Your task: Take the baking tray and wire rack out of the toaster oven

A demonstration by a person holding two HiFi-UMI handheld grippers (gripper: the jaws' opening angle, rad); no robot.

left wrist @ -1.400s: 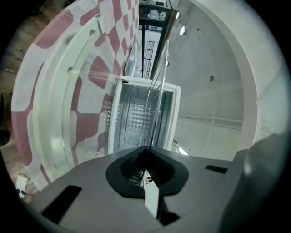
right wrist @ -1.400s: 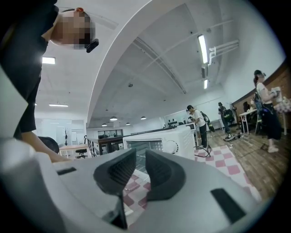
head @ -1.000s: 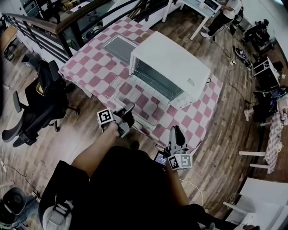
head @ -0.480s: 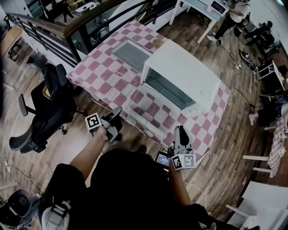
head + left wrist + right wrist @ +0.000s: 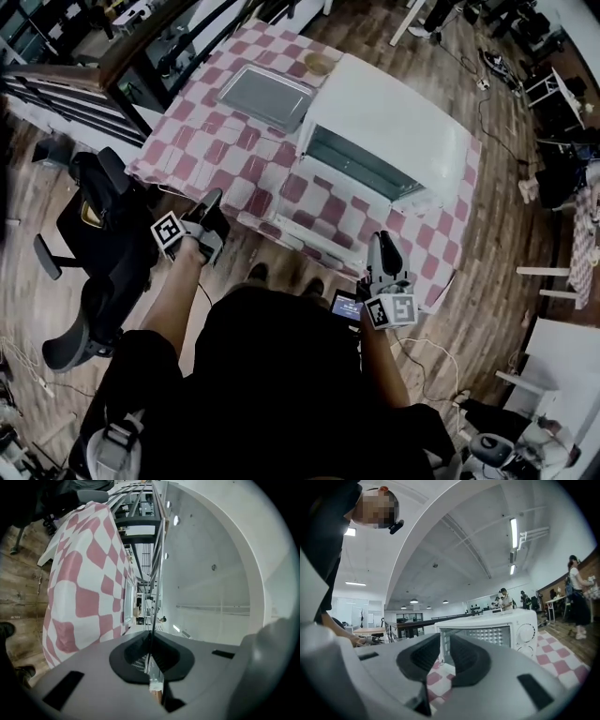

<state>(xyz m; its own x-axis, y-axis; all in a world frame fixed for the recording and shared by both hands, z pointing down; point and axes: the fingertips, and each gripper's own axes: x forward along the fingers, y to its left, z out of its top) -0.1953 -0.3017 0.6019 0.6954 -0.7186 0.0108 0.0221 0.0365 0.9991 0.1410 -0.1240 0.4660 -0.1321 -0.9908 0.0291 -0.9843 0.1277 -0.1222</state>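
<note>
Head view: the left gripper [image 5: 212,202] hangs off the near left corner of the surface [image 5: 192,155], over the wooden floor [image 5: 281,258] and beside a black office chair [image 5: 94,220]. The right gripper [image 5: 382,246] hangs at the near edge, in front of the white toaster oven [image 5: 389,117]. Neither gripper touches anything. The oven stands on the red-and-white checked cloth [image 5: 239,141] with its open front towards the person. The baking tray [image 5: 265,96] lies flat on the cloth to the oven's left, apart from it. A dark railing [image 5: 56,89] runs beyond the surface. Left gripper view: the left gripper [image 5: 151,637] has its jaws pressed together with nothing between them; the hanging side of the checked cloth [image 5: 79,583] fills the left. Right gripper view: the right gripper [image 5: 443,644] shows a narrow gap between its jaws, empty, in line with the toaster oven [image 5: 520,627], well short of it. People [image 5: 576,590] stand in the background. The wire rack cannot be made out in any view.
</note>
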